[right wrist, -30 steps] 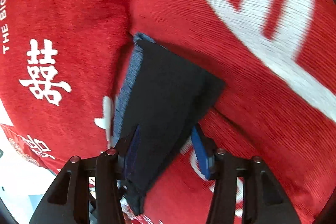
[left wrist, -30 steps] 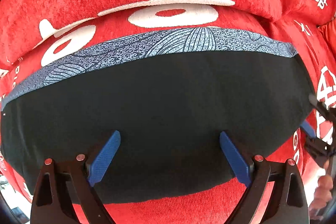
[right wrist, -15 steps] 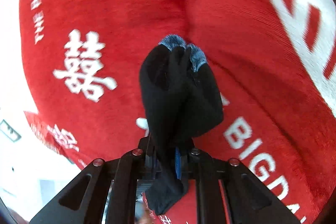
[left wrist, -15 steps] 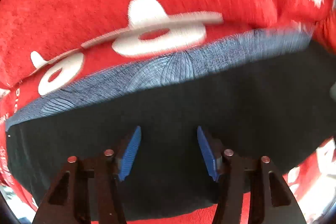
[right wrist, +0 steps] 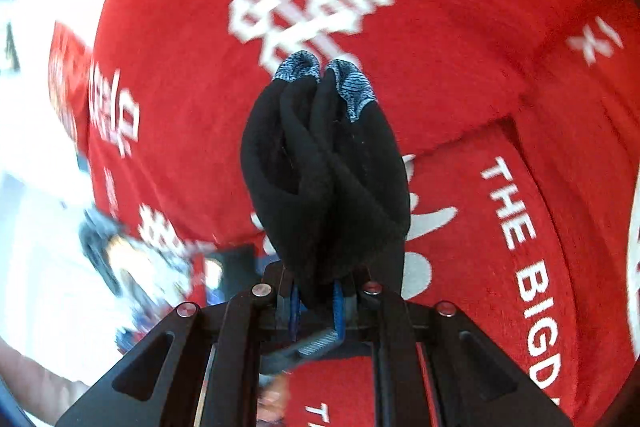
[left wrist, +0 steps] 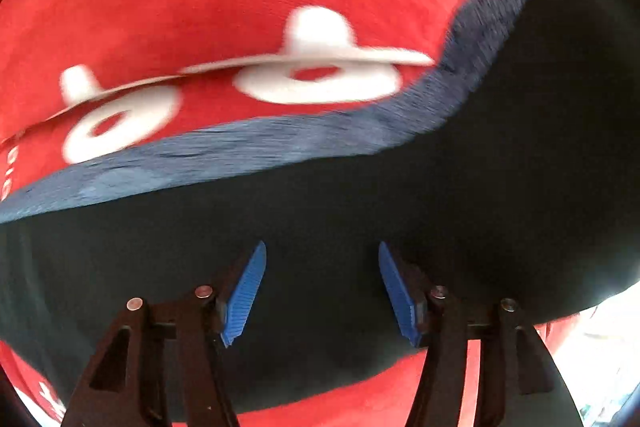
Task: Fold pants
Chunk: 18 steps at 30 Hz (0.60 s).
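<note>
The pants (left wrist: 360, 211) are black with a blue patterned band (left wrist: 248, 151) along one edge, and they lie on a red cloth. In the left wrist view my left gripper (left wrist: 320, 291) is open just above the black fabric, its blue pads (left wrist: 244, 291) apart and holding nothing. The right side of the pants rises up and away. In the right wrist view my right gripper (right wrist: 316, 307) is shut on a bunched end of the pants (right wrist: 324, 179), which stands up between the fingers with the blue band at its tip.
The red cloth (left wrist: 200, 7) with white characters and letters covers the whole surface and shows in the right wrist view (right wrist: 460, 67). Its edge and a bright blurred room (right wrist: 60, 227) lie to the left in the right wrist view.
My right gripper closed on the pants' end and lifted it, bunching the fabric. My left gripper narrowed its opening but stays open, and the pants' right side has risen.
</note>
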Motion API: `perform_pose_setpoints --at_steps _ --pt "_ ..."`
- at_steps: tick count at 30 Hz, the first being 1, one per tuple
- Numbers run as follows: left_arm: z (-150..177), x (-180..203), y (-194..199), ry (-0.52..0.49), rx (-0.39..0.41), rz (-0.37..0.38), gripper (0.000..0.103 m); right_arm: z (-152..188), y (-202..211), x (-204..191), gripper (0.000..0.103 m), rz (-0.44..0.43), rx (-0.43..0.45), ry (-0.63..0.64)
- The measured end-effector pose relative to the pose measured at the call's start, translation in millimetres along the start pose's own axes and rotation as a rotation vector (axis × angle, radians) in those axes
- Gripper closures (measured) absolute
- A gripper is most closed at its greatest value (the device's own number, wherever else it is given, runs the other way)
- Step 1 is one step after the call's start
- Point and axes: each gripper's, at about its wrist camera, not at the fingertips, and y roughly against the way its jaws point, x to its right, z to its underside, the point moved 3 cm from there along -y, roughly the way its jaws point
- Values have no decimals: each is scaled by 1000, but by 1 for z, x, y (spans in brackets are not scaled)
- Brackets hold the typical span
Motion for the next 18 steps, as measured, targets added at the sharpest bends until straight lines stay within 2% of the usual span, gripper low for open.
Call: perform_pose_setpoints --at_steps 2,6,11,13,14,17,18 --pt "4 -38 19 32 12 -14 26 9 -13 -28 89 50 -33 97" --pt "16 -120 48 108 17 -37 25 40 -58 -73 89 105 -108 218" --pt "36 -221 67 174 -4 -105 25 107 -151 -109 88 220 -243 345" --pt "41 -242 67 197 -19 -103 25 138 -188 -113 86 299 -309 412" --pt "44 -249 68 206 -26 -97 25 154 -204 -113 85 368 -333 455" --pt "49 -258 77 219 -27 -56 25 177 -213 -135 73 516 -297 650" --pt "49 -258 79 216 -25 -37 25 181 -212 -142 64 534 -309 692"
